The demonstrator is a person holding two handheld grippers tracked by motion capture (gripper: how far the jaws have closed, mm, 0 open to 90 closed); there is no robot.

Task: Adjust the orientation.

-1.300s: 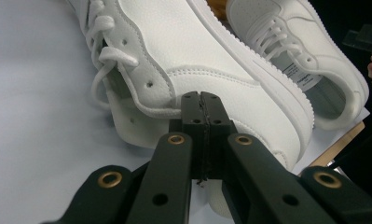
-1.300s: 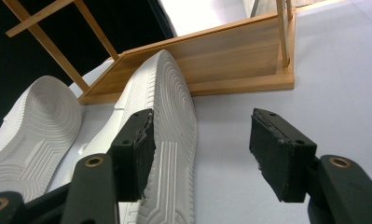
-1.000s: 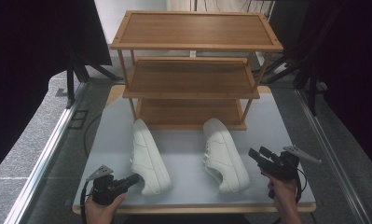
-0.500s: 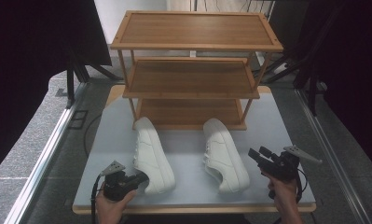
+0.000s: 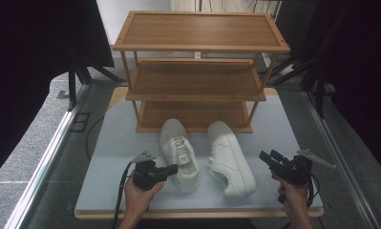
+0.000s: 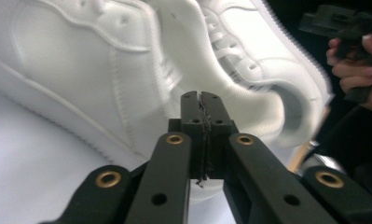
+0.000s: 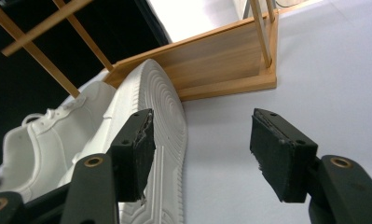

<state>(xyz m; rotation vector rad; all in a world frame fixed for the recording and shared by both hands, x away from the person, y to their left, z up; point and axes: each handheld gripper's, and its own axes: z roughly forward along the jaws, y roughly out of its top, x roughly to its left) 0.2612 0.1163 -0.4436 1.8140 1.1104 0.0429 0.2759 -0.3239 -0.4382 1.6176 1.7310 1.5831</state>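
Note:
Two white sneakers lie on the pale table (image 5: 112, 157) in front of a wooden rack. The left sneaker (image 5: 178, 143) stands upright, toe toward the rack. The right sneaker (image 5: 232, 162) lies on its side, its ribbed sole (image 7: 161, 116) turned to my right gripper. My left gripper (image 5: 174, 167) is shut with nothing between its jaws, its tips (image 6: 200, 99) right against the left sneaker's side (image 6: 81, 60). The right sneaker (image 6: 267, 51) shows just behind. My right gripper (image 5: 267, 156) is held open a short way right of the right sneaker, empty (image 7: 202, 121).
A three-shelf wooden rack (image 5: 197, 28) stands at the back of the table, its bottom shelf (image 7: 221, 60) just beyond the toes. Bare table lies right of the right sneaker. Metal rails run along both sides of the table. The right hand (image 6: 356, 60) is visible from the left gripper.
My left gripper has moved right and forward, up to the left sneaker. That sneaker has shifted right, closer to the other one. The right gripper has stayed put.

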